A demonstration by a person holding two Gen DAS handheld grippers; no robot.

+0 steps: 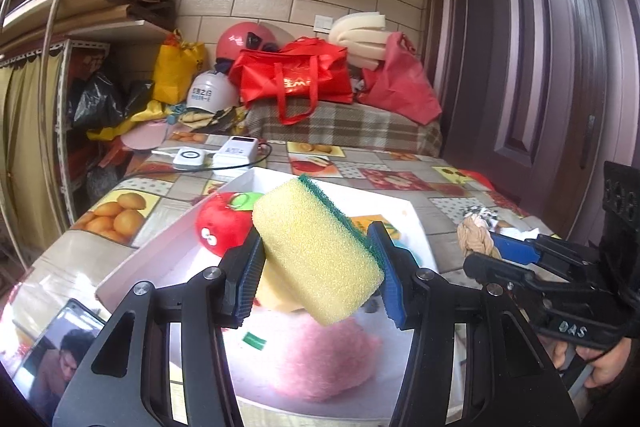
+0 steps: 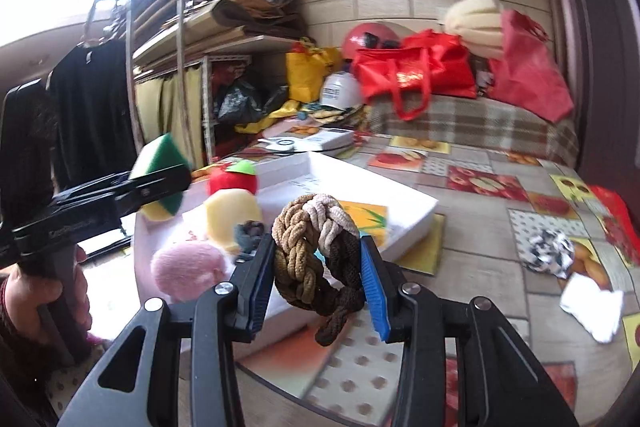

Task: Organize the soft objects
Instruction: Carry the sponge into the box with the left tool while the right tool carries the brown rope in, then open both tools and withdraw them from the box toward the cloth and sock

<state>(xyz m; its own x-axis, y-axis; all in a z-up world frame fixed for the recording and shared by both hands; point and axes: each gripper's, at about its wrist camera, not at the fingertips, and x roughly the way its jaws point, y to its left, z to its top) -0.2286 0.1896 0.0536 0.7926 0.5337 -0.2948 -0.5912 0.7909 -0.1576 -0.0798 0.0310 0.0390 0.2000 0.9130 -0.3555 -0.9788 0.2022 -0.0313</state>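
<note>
Fruit-patterned tabletop (image 2: 480, 267), tiled wall behind, cluttered.
Left tool (image 1: 316, 259): jaws partly closed, pressed against a yellow rectangular sponge with green scouring layer (image 1: 316, 247), held tilted above a white shallow tray (image 1: 400, 207).
Tray contents: red apple plush (image 1: 220, 227), pink fluffy ball (image 1: 320, 359).
Right tool (image 2: 318, 281): jaws partly closed on a brown-and-beige braided rope knot (image 2: 312, 251), beside tray.

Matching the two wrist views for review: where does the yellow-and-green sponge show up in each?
Left wrist: the sponge fills the centre, gripped by the left tool above the white tray.
Right wrist: the sponge is at far left, partly hidden behind the left tool's finger.
Shared landmark: the red apple plush in the tray.
</note>
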